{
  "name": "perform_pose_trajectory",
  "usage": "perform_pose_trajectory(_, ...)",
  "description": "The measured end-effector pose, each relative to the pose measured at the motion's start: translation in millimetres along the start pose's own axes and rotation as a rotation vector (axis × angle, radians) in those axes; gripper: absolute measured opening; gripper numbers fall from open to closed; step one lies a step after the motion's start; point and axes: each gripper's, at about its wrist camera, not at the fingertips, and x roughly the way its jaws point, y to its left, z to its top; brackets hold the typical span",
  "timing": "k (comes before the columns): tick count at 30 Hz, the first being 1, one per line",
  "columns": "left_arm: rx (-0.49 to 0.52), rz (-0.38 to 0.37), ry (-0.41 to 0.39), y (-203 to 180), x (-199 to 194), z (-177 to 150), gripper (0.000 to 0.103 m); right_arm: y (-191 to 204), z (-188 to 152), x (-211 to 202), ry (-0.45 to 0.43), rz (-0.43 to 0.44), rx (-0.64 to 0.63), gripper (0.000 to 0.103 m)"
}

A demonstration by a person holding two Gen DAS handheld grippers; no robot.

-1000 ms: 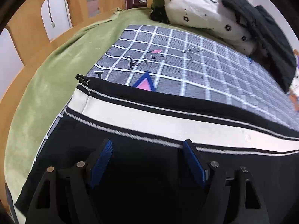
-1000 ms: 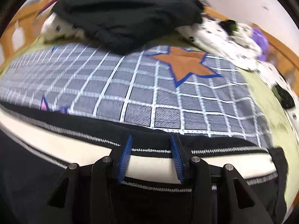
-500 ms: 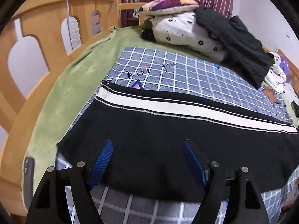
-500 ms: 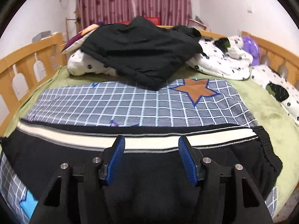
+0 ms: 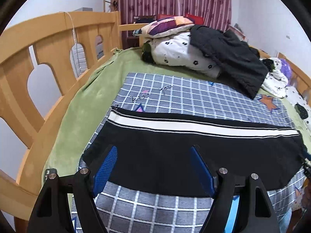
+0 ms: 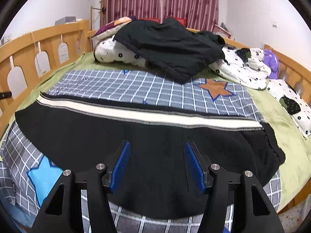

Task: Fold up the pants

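Both grippers, left [image 5: 153, 167] and right [image 6: 156, 165], hover wide apart and empty above the pants [image 6: 136, 136], lying leg-on-leg across the quilt [image 6: 136, 85]; pinch cuff and waistband [image 6: 272, 143] evenly, then fold crosswise.

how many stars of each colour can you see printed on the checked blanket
orange stars: 1
light blue stars: 1
total: 2, counting only whole stars in the right wrist view; small pink and blue tips by the pants are too covered to count.
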Motion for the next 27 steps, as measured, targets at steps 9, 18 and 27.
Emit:
perform_pose_trajectory(9, -0.02, -0.144, -0.031, -28.4, 1.6, -9.1, 0.076, -12.6, -14.8, -34.5, 0.025, -0.042, 0.096, 0.059)
perform_pose_trajectory(18, 0.018, -0.221, -0.055, -65.1, 9.3, 4.7, 0.076, -10.1, 30.8, -99.5, -0.079, -0.106, 0.091, 0.065)
perform_pose_trajectory(27, 0.003, -0.223, -0.04, -65.2, 21.0, 1.4, 0.076, 9.5, 53.5, -115.2, -0.155, -0.078, 0.052, 0.072)
